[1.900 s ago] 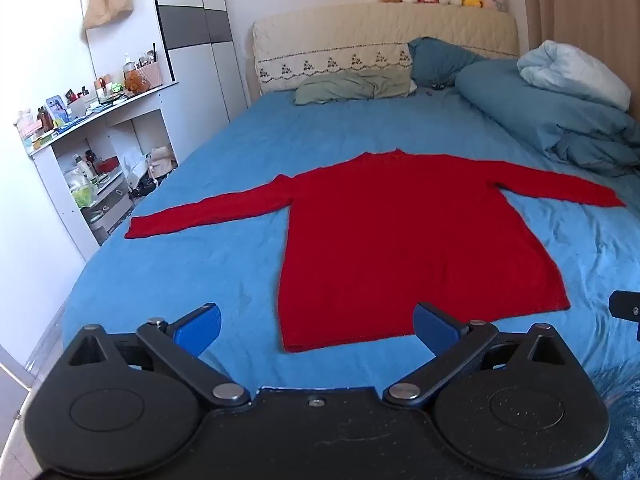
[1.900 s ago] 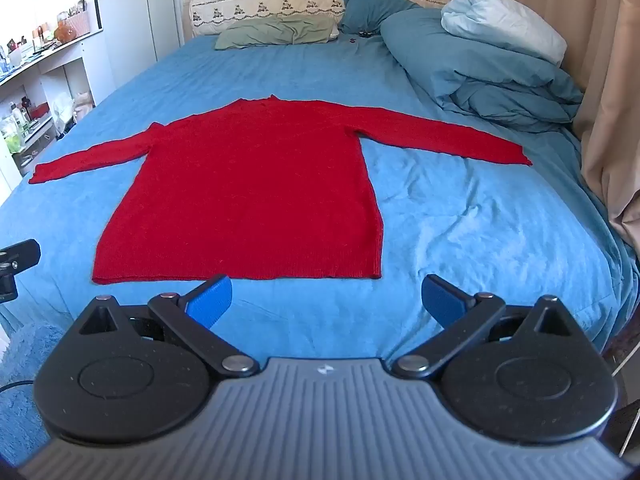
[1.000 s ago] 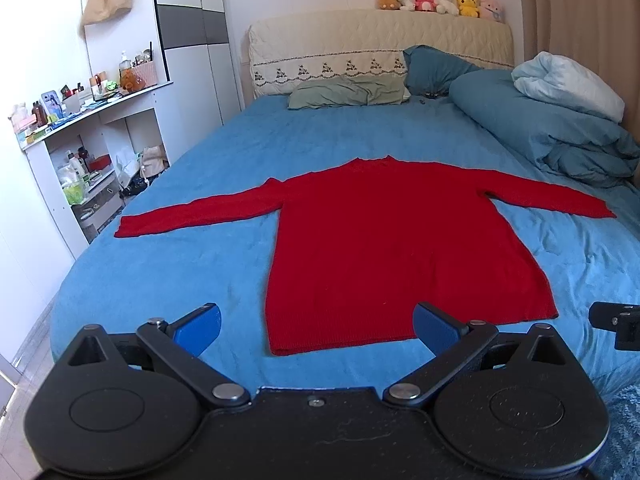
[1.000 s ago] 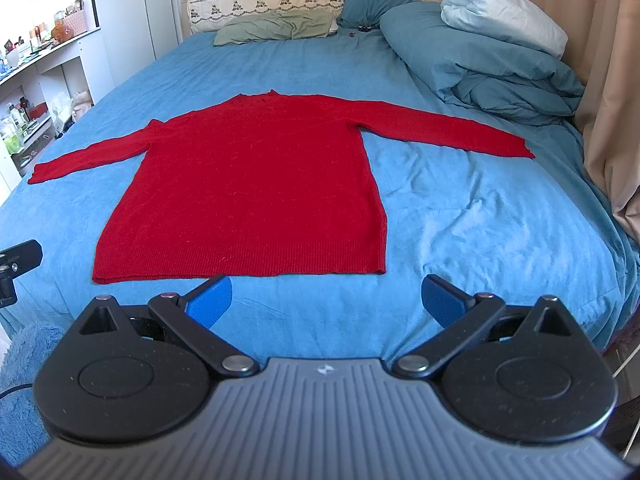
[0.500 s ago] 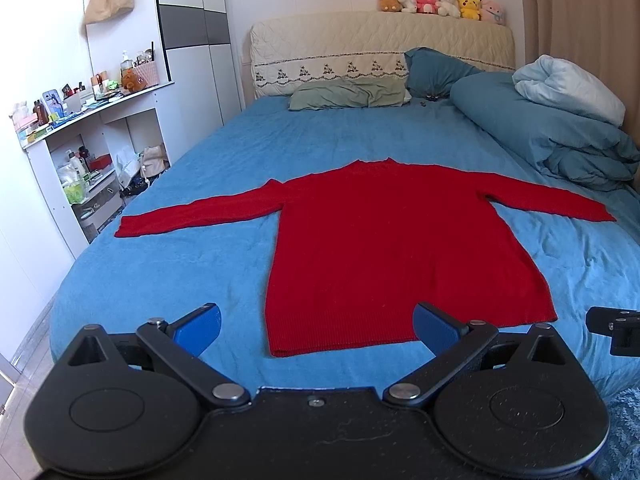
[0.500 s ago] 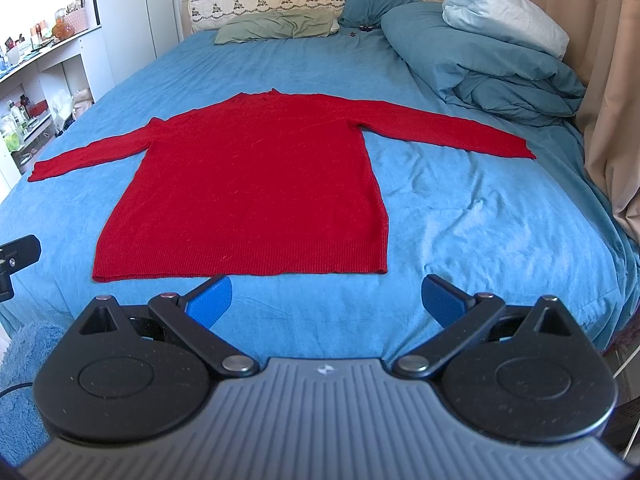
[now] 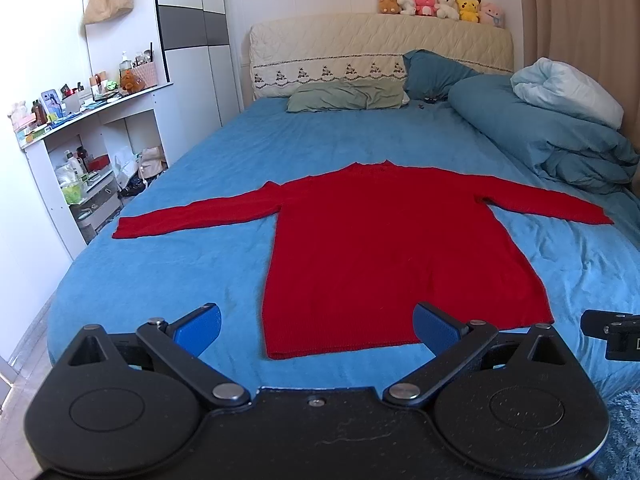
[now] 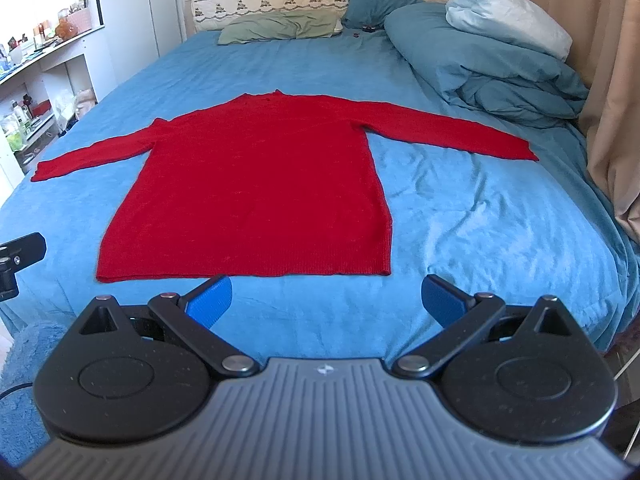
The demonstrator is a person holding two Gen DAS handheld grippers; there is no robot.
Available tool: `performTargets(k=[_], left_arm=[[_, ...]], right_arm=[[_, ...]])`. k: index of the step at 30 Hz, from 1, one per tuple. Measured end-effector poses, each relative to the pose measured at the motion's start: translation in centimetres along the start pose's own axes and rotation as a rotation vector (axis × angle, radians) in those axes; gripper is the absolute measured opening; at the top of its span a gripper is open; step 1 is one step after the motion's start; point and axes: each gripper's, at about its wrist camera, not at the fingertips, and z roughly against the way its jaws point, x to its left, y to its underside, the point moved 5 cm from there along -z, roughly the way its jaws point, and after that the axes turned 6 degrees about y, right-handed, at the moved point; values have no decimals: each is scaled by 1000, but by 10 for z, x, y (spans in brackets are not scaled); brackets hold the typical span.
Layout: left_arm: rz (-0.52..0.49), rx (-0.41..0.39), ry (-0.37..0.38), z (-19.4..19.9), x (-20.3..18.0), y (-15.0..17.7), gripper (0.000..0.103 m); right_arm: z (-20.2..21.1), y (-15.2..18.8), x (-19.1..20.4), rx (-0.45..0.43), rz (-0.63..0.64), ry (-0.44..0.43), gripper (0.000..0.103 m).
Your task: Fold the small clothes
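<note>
I see the sweater (image 7: 384, 248) flat on the bed (image 7: 168, 272), neck toward the headboard, hem toward me, both sleeves stretched straight out. No fold is made yet, so I judge the step in hand to be the first one: bringing a sleeve in across the body.

Starting at the left, the left sleeve (image 7: 192, 218) runs out toward the shelf side, its cuff close to the bed's edge. My left gripper (image 7: 316, 330) hangs above the near end of the bed with its jaws spread wide and nothing between them, lined up roughly over the hem's left corner, not touching cloth. To fold well I would take that cuff low and flat, pinching only the knit and not the sheet under it, then carry it across level so the crease falls along the side seam.

In the middle, the body lies smooth; I would keep it so by lifting rather than dragging.

On the right, the right sleeve (image 8: 448, 130) reaches toward the duvet (image 8: 480, 52), cuff short of it. My right gripper (image 8: 326, 300) is likewise wide apart and empty, just short of the hem's right corner. The knit looks soft and likely to stretch, so I would mirror the left fold gently and keep the cuff clear of the duvet.
</note>
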Motion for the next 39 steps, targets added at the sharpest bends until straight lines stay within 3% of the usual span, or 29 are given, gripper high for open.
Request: performTargets(k=[39], left_arm=[[6,-8,-2,3,3,-1,103]], right_arm=[[10,-5,4,-13,6,-6,103]])
